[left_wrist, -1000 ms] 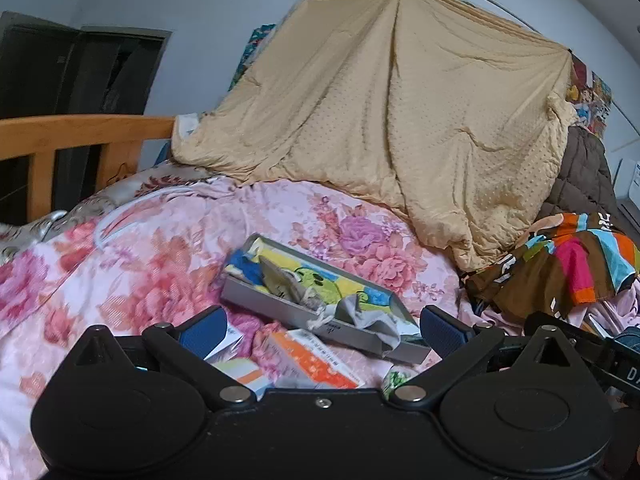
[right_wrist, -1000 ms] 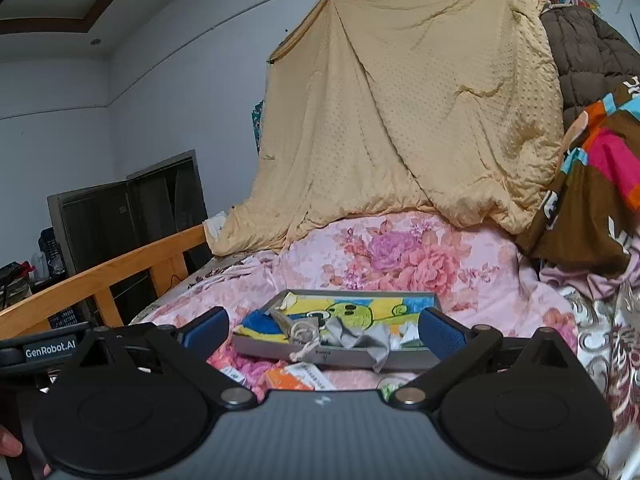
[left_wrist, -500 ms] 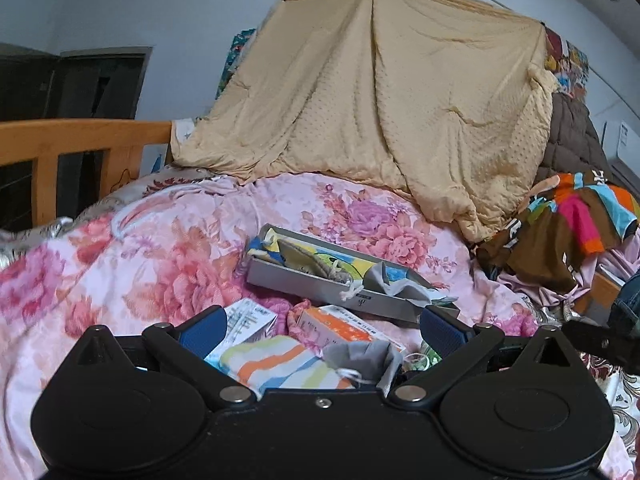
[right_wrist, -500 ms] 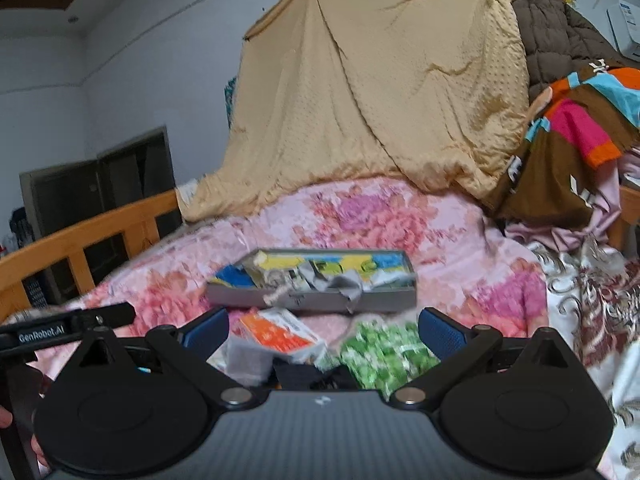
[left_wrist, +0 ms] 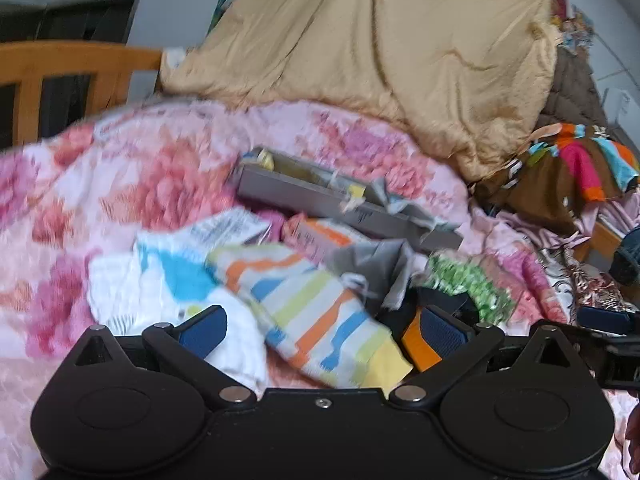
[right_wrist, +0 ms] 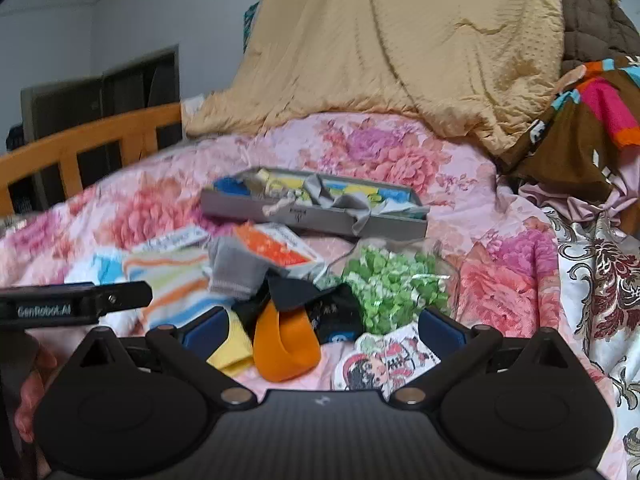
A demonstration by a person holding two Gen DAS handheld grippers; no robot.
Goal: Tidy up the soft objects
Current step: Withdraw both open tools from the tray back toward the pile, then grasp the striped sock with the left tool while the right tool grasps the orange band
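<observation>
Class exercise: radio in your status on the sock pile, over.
Left gripper open, right gripper open, neither holding. Striped sock between left fingers, untouched. Grey tray beyond; orange packet and green bag among socks.

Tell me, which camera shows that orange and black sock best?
The right wrist view: the orange and black sock lies whole and sharp. The left wrist view shows only an orange sliver behind the left claw's finger, blurred.

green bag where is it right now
In the right wrist view the green bag lies on the floral quilt just ahead of the open right gripper, right of the orange sock and in front of the grey tray.
</observation>
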